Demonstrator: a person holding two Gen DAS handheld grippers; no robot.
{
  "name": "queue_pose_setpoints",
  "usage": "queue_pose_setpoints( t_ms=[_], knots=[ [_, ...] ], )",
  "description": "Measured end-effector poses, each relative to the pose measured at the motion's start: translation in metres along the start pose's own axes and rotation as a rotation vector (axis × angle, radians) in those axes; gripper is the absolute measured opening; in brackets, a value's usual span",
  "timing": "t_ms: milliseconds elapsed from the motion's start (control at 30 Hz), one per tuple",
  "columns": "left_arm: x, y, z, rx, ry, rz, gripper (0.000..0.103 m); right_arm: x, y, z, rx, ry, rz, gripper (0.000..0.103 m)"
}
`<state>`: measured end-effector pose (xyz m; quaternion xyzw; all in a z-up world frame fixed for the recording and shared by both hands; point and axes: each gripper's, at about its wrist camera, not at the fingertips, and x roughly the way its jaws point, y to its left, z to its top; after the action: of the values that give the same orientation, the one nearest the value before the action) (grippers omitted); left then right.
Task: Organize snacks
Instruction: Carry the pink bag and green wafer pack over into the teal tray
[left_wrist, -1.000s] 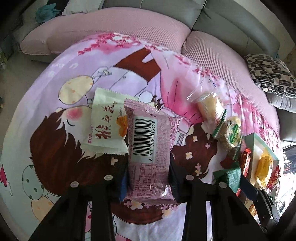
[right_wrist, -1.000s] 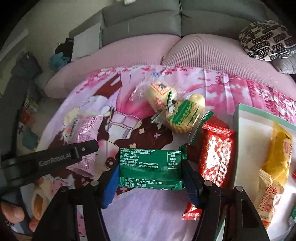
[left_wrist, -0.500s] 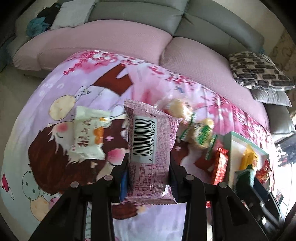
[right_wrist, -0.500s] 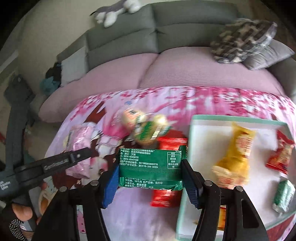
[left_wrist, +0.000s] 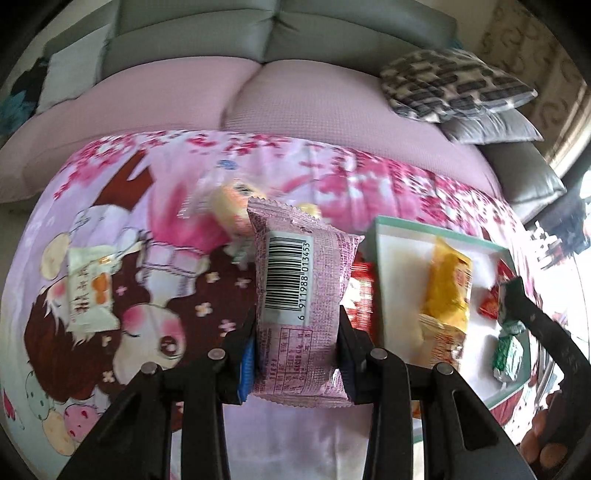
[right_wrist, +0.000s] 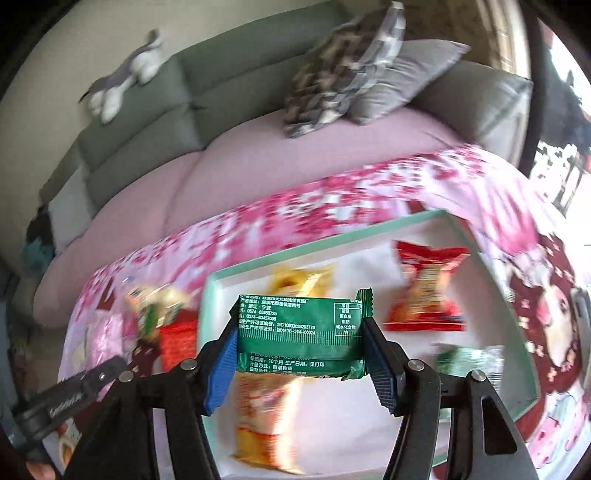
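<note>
Item 1: pink snack packet (left_wrist: 301, 295), barcode side facing the camera. Clamped in the left hand-held gripper (left_wrist: 297, 347), whose pads press on its two long side edges at the lower half; the upper half stands free ahead of the fingers, above the printed bedspread (left_wrist: 110, 369). Judged light, soft and crinkly, the film slightly dented where it is pinched. The filling is likely crushable, so a side-edge hold near the middle suits it. Glossy film may slip if the hold loosens.

Item 2: green snack packet (right_wrist: 301, 332), printed text side up. Clamped crosswise in the right hand-held gripper (right_wrist: 299, 354), pads on its two short ends, serrated seal tab sticking out past the right pad. It hangs over the white tray with a mint-green rim (right_wrist: 332, 240), directly below and ahead of the fingers. Judged light and flat, fairly stiff across its width since it spans the pads without sagging.

Tray contents, ahead of the right gripper: yellow packet (right_wrist: 291, 280) just beyond the green one, red packet (right_wrist: 424, 291) to the right, pale green-and-white packet (right_wrist: 469, 362) near right.

Unsorted on the bedspread, left of the left gripper: white packet with orange print (left_wrist: 90, 291).
</note>
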<state>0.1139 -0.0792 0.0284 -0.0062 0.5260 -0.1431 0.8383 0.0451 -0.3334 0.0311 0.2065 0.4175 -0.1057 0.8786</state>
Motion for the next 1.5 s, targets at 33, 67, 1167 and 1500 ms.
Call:
queue_pose_setpoints(
  t_ms=[33,67,1167,1500],
  knots=[
    [0.002,-0.005,0.000,0.010,0.004,-0.004,0.039,0.001,-0.009,0.001,0.018,0.000,-0.013,0.066],
    [0.003,-0.011,0.001,0.023,0.009,-0.010,0.039,0.001,-0.015,0.001,0.030,0.001,-0.022,0.066],
    [0.096,-0.119,0.050,0.168,0.116,-0.080,0.043,0.050,-0.057,0.002,0.066,0.046,-0.077,0.067],
    [0.080,-0.112,0.050,0.116,0.083,-0.081,0.076,0.047,-0.049,0.002,0.036,0.042,-0.045,0.076]
  ],
)
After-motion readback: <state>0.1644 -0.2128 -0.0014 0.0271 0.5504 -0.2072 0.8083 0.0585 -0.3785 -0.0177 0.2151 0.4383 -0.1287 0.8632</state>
